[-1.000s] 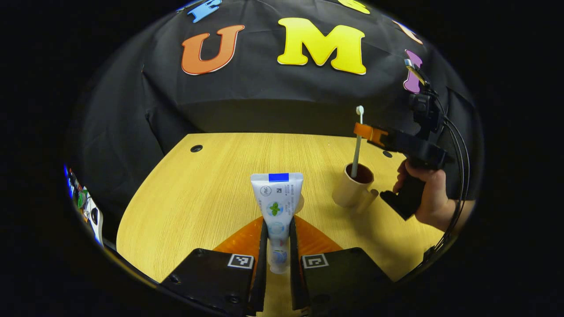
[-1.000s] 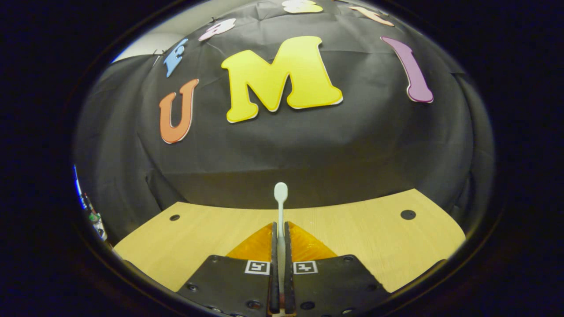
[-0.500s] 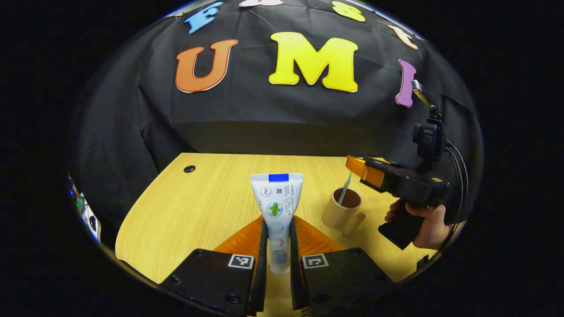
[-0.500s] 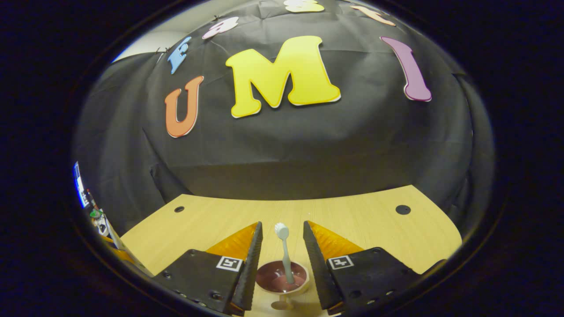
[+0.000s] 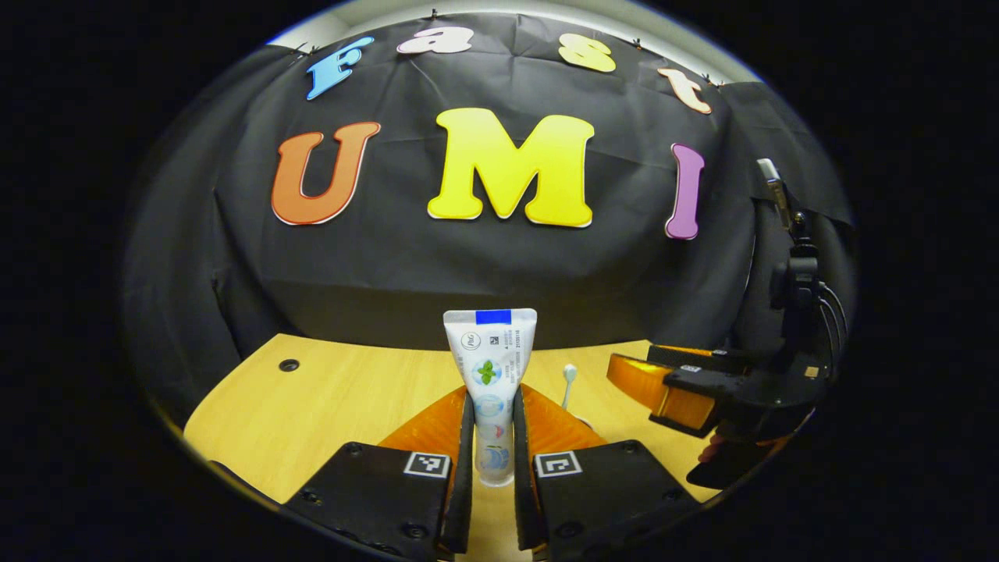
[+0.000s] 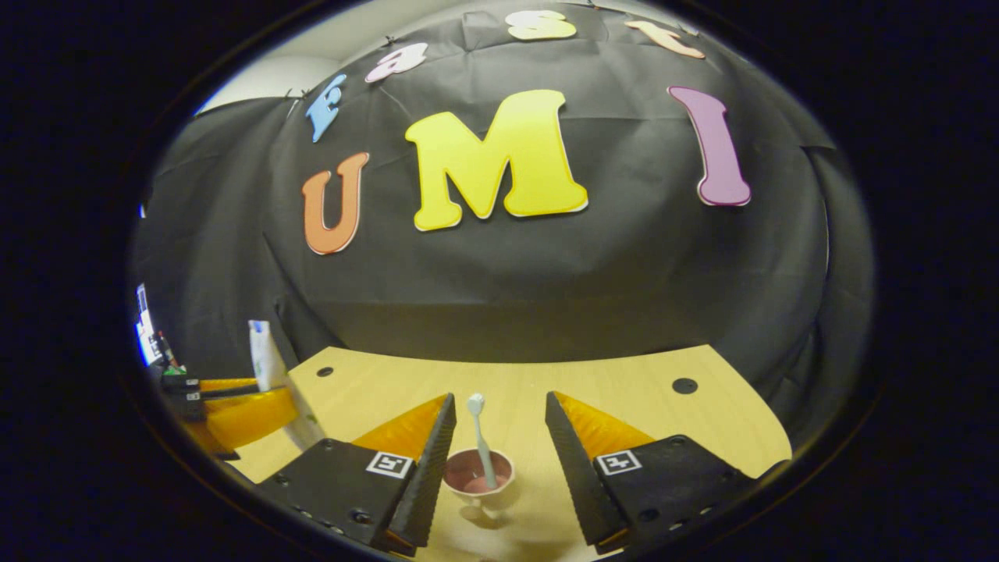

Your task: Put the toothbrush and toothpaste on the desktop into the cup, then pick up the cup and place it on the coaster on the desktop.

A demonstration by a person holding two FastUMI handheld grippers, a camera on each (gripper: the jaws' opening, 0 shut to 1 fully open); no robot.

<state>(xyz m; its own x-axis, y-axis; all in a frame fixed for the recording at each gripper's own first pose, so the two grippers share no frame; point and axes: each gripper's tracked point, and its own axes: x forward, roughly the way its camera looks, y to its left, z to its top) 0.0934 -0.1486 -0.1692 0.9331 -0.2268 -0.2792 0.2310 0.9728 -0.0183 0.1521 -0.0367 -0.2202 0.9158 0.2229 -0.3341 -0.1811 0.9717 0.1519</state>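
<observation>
My left gripper (image 5: pixel 492 425) is shut on a white toothpaste tube (image 5: pixel 490 359) and holds it upright above the wooden desktop (image 5: pixel 351 390). Just right of the tube, the white head of the toothbrush (image 5: pixel 570 373) sticks up. In the right gripper view, the toothbrush (image 6: pixel 480 433) leans inside a beige cup (image 6: pixel 478 474) with a dark red inside, standing on the desktop (image 6: pixel 624 390). My right gripper (image 6: pixel 499 404) is open, its fingers on either side of the cup and above it, touching nothing. The left gripper (image 6: pixel 226 406) with the toothpaste tube (image 6: pixel 265 359) appears at the far left. The right gripper (image 5: pixel 663 386) also appears at the right of the left gripper view.
The desktop has round cable holes (image 5: pixel 289 364) (image 6: pixel 684 385) (image 6: pixel 325 371) near its back corners. The black cloth wall stands right behind the desk. A hand (image 5: pixel 714 449) holds the right gripper's grip. Some coloured clutter (image 6: pixel 148 343) lies past the desk's left edge.
The right gripper opened and let the toothbrush drop into the cup, then drew back a little. The left gripper rose with the toothpaste and moved nearer to the cup.
</observation>
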